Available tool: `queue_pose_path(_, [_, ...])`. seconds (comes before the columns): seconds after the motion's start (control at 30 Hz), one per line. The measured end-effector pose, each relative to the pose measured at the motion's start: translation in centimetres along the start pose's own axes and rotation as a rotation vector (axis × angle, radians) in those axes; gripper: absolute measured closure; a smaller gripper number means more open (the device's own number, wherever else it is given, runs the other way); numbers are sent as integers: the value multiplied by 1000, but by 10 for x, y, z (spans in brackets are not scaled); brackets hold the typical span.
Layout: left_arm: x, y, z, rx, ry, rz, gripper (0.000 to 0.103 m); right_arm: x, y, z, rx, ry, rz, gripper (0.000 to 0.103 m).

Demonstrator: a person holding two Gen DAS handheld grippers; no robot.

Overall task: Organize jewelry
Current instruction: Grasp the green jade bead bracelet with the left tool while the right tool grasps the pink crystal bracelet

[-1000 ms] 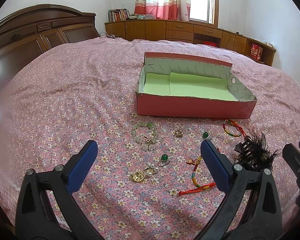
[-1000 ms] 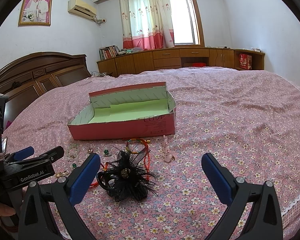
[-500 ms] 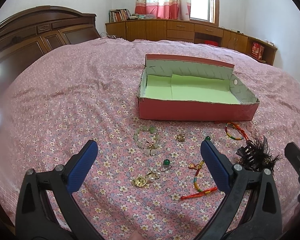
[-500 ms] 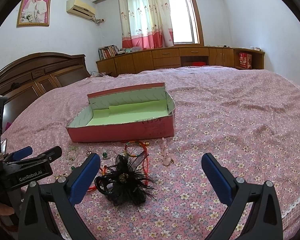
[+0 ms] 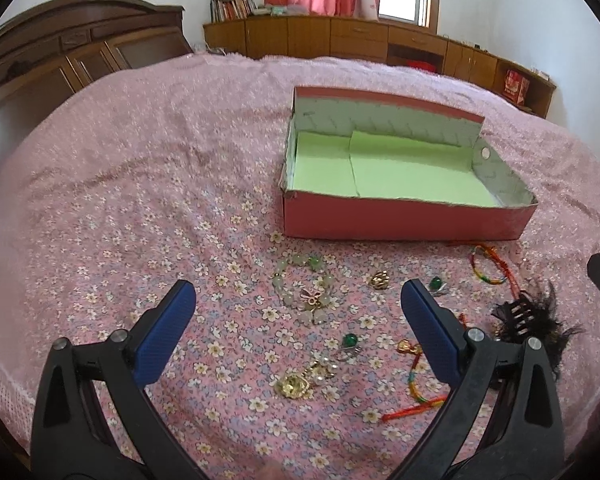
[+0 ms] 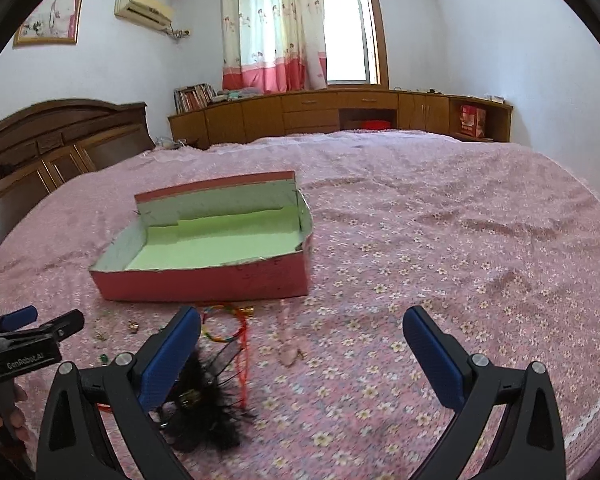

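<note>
An open red box with a green lining (image 5: 400, 168) (image 6: 220, 248) stands on the pink flowered bedspread. In front of it lie a pale bead bracelet (image 5: 306, 294), a gold brooch (image 5: 296, 382), a green ring (image 5: 350, 340), a gold charm (image 5: 380, 280), a multicoloured cord bracelet (image 5: 488, 268) (image 6: 224, 324) and a black feather hair clip (image 5: 528, 320) (image 6: 208, 408). My left gripper (image 5: 296, 320) is open and empty above the jewelry. My right gripper (image 6: 300, 344) is open and empty, its left finger over the feather clip. A pale pink trinket (image 6: 290, 354) lies between its fingers.
A dark wooden headboard (image 5: 60, 64) runs along the left. Wooden cabinets (image 6: 340, 116) stand under the window beyond the bed. The bed's lace edge (image 6: 596, 400) is near on the right. The left gripper shows at the left of the right wrist view (image 6: 28, 340).
Both grippers have moved forward toward the box, the right one lower over the feather clip. The jewelry has not moved and both stay open.
</note>
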State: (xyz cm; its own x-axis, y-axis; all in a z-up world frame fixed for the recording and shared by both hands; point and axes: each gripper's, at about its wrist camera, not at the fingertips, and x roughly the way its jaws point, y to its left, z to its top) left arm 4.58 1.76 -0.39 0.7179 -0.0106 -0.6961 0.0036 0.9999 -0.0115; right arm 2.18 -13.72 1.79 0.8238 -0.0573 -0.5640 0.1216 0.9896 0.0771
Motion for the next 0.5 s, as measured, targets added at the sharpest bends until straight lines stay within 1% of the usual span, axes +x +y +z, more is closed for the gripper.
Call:
queue_pose_path(0.13, [15,5,2,-2,40,7,8,16,-5,2,5,39,10,1])
queue_pose_path(0.2, [20,6,1,-3,51,9,9,25,-8,2,7,68,21,4])
queue_pose_path(0.23, [22,7,1,-4,59,13,11,28,-8,1,9,80,22,5])
queue_pose_path(0.3, [29,9,2,-7,84,17,16,39,-12,0,29,131,32,7])
queue_pose_path(0.33, [32,10,2,-9,94,15,20,42,-13,-1,37,143,37,11])
queue_pose_path(0.37, [37,11,0,-11,110,4,27,46,-14,-2,43,159,42,14])
queue_pose_path(0.4, [39,11,0,-10,119,-2,30,51,-15,-3,45,177,41,19])
queue_pose_path(0.43, [43,10,-1,-8,130,-4,36,54,-15,-4,45,188,44,24])
queue_pose_path(0.5, [50,9,-2,3,148,-2,42,60,-15,-4,36,211,62,29])
